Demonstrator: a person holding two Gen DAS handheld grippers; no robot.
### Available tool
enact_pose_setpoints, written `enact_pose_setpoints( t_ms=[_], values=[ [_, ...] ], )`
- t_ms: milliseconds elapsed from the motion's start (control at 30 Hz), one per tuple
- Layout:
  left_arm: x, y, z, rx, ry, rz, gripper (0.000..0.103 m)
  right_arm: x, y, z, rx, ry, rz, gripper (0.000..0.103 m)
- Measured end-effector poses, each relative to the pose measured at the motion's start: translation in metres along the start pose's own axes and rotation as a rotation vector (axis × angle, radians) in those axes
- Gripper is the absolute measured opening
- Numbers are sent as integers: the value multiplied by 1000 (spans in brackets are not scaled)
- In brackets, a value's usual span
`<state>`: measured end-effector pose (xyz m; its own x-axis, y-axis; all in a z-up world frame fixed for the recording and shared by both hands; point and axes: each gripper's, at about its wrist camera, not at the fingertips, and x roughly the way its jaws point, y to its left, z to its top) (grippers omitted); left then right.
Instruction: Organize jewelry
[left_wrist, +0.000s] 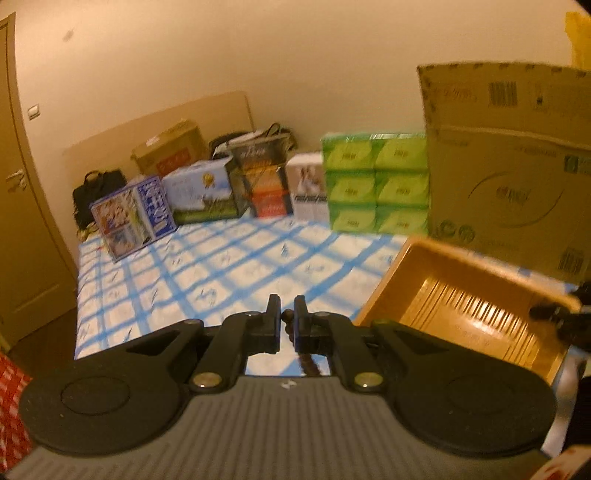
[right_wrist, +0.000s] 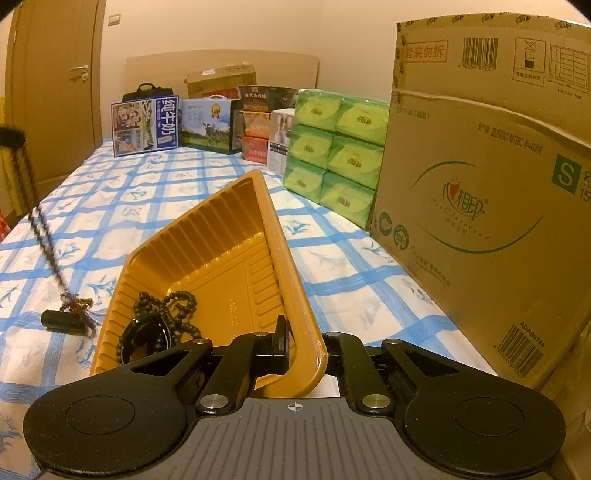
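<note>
Over the bed's near edge | we pinch bead string (left_wrist: 287, 322) in left gripper (left_wrist: 285, 316) | right gripper (right_wrist: 291, 345) clamps tray (right_wrist: 221, 240) rim | lift until tassel (right_wrist: 75, 301) clears, then lower in slowly.

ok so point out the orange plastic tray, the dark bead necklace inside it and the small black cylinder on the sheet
orange plastic tray (right_wrist: 221, 236), right wrist view, on its ribbed inner wall
dark bead necklace (right_wrist: 173, 306), right wrist view, on the bead coil in the tray
small black cylinder (right_wrist: 61, 319), right wrist view, on its side, left of the tray
</note>
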<state>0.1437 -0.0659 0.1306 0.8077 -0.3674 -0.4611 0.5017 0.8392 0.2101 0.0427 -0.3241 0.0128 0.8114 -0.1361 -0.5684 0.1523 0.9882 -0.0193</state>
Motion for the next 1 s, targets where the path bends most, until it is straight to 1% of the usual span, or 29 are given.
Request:
enact_pose_setpoints(
  t_ms=[67,300,467,600,767,1000],
  values=[
    [-1,-6,11,8,-19,-17,6,0,0,0,0,0,2,7],
    [-9,-36,50,22,-106,-115,6,-1,1,1,0,-3,2,7],
    [-8,-60,62,28,-119,-186,6,-2,3,1,3,-6,4,7],
    [5,-81,54,27,-78,-248,6,-2,2,0,6,-6,6,7],
    [29,-103,30,34,14,-308,6,-2,1,0,10,-4,8,7],
    [58,-115,1,54,117,-342,6,-1,2,-1,13,-2,7,7]
  ],
)
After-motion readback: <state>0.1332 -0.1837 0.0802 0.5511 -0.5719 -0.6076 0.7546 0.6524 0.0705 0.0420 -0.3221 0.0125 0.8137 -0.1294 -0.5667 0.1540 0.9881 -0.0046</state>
